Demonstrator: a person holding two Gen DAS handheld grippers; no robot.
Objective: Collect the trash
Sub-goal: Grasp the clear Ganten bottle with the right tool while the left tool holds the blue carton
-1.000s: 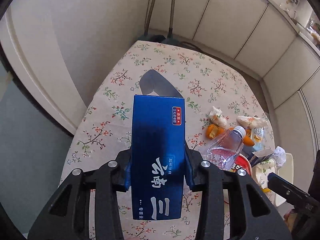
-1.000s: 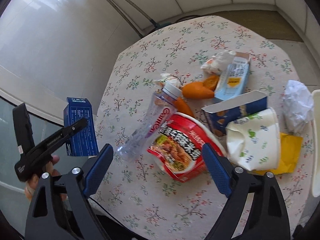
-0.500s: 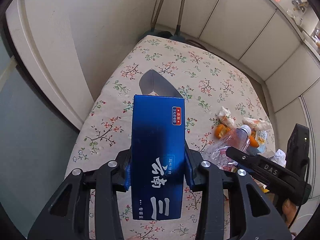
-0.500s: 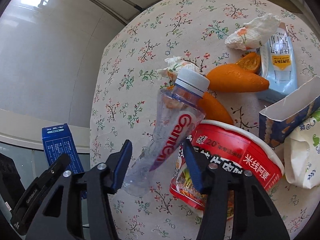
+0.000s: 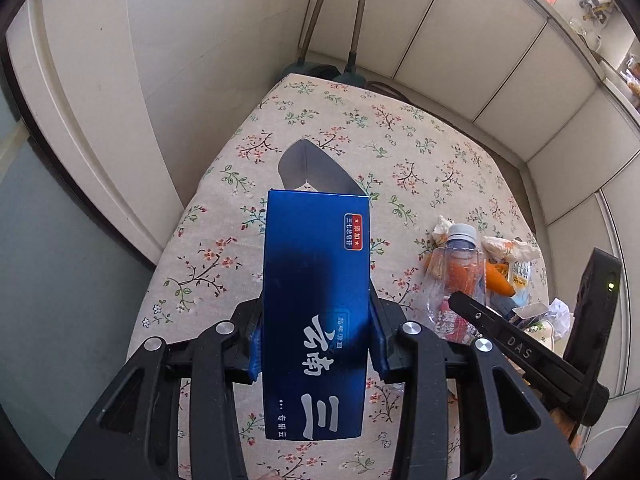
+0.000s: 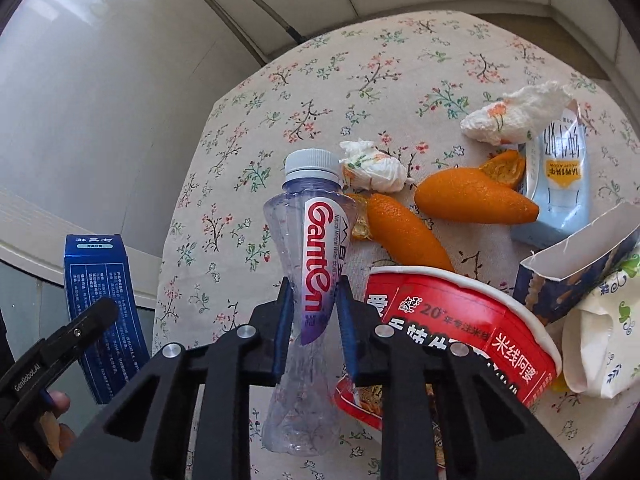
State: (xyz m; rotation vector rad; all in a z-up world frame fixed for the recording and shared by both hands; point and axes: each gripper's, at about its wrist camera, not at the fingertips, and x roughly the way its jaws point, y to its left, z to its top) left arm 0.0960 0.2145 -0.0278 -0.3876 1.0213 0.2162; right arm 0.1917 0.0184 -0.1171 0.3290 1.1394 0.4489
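Note:
My left gripper (image 5: 316,344) is shut on a tall blue carton (image 5: 316,300) with white Chinese lettering and holds it above the near left edge of the floral table (image 5: 400,140); the carton (image 6: 102,300) also shows in the right wrist view. My right gripper (image 6: 314,320) is shut on the narrow waist of a clear plastic water bottle (image 6: 316,248) with a red label and white cap. The bottle (image 5: 456,272) also shows in the left wrist view. It lies among the trash pile.
Beside the bottle lie a red instant-noodle bowl (image 6: 460,320), orange peels (image 6: 472,196), crumpled tissues (image 6: 516,116), a light-blue drink carton (image 6: 560,188), a torn dark-blue box (image 6: 576,256) and a printed paper cup (image 6: 604,340). White cabinets (image 5: 480,40) stand behind the table.
My right gripper has moved down to the bottle and shut on its waist. The bottle has turned more upright in view. The left gripper has kept hold of the blue carton.

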